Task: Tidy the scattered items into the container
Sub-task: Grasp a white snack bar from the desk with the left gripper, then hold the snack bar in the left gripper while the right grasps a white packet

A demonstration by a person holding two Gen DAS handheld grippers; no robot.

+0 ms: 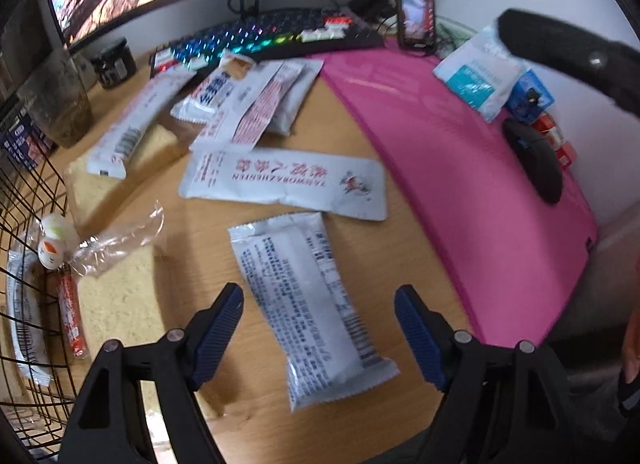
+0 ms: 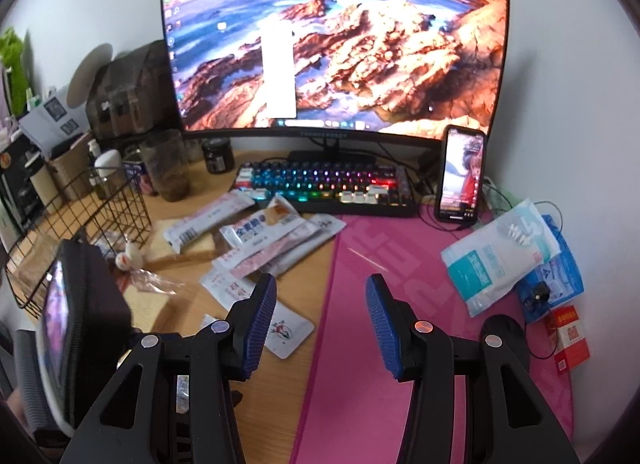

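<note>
While a white snack packet lies flat on the wooden counter, it is framed by the released left tool, whose blue pads are held clear of it. More packets are scattered beyond, the wire basket is seen at left, and the right tool is held unclenched and empty over the pink mat.

Your left gripper hangs with its jaws wide apart over a white printed snack packet lying on the wooden desk. The black wire basket sits at far left, beside a pink desk mat.
</note>
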